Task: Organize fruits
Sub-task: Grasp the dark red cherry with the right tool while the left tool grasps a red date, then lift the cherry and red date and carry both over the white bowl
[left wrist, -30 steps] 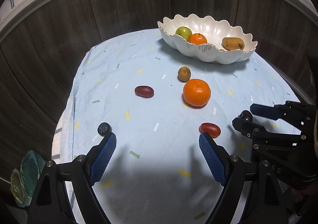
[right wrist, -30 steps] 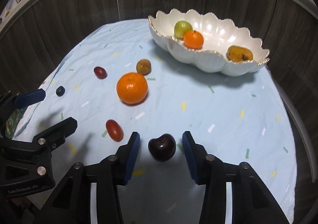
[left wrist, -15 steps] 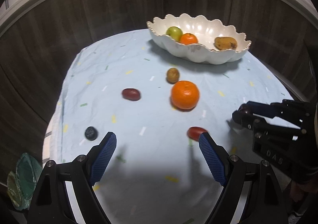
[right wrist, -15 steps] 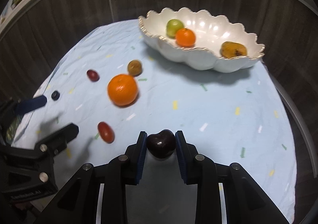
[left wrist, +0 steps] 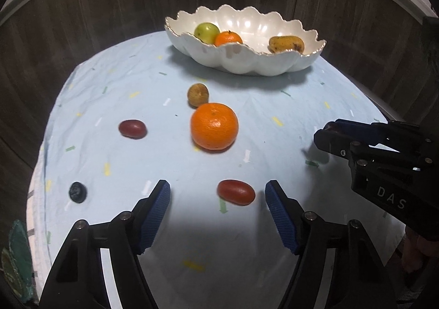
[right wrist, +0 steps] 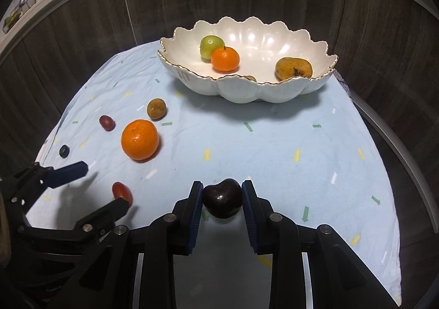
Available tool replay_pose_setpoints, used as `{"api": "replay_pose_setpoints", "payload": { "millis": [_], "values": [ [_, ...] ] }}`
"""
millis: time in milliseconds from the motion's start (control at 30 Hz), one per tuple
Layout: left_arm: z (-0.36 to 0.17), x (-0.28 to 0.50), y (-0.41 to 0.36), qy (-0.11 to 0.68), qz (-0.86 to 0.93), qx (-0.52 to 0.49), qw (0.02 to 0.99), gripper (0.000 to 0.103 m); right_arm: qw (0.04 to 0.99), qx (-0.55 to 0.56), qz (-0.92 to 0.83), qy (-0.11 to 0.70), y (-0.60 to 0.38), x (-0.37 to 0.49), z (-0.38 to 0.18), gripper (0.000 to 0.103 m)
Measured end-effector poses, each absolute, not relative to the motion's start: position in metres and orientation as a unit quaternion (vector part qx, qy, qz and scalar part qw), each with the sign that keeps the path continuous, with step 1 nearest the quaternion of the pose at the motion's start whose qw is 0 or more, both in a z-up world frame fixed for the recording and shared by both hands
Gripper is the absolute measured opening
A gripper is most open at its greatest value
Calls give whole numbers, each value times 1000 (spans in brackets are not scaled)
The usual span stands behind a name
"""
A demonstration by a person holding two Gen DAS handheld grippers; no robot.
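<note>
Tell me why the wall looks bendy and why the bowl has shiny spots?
In both views the fisheye lens curves the wall and darkens the corners. In the right wrist view, lamp glare makes bright spots inside the bowl, and the cherry in the right hand-held gripper shows a small glint. In the left wrist view, the left hand-held gripper casts soft shadows on the cloth.
</note>
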State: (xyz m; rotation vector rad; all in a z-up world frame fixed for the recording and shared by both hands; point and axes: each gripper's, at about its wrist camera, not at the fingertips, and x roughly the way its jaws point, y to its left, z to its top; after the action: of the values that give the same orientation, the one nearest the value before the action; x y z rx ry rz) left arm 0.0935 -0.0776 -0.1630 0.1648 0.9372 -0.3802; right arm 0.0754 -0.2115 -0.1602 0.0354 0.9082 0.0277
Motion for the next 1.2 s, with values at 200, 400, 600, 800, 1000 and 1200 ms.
{"api": "replay_pose_setpoints", "payload": {
  "millis": [200, 400, 600, 800, 1000, 1200],
  "values": [
    [-171, 98, -84, 458, -193, 80, 864, 55, 896, 22, 10, 443, -216, 78, -163, 30],
    [-173, 99, -86, 451, -190, 84, 868, 44, 894, 27, 9, 447, -217, 79, -166, 30],
    [-172, 96, -87, 446, -196, 89, 869, 27, 894, 28, 9, 447, -218, 80, -166, 30],
    [-169, 94, -85, 444, -200, 84, 869, 27, 896, 27, 9, 443, -217, 79, -163, 30],
    [-160, 93, -83, 436, -196, 83, 875, 27, 901, 24, 9, 434, -216, 77, -155, 30],
    [-150, 92, -79, 426, -190, 79, 881, 27, 905, 22, 11, 425, -215, 76, -148, 30]
  ]
}}
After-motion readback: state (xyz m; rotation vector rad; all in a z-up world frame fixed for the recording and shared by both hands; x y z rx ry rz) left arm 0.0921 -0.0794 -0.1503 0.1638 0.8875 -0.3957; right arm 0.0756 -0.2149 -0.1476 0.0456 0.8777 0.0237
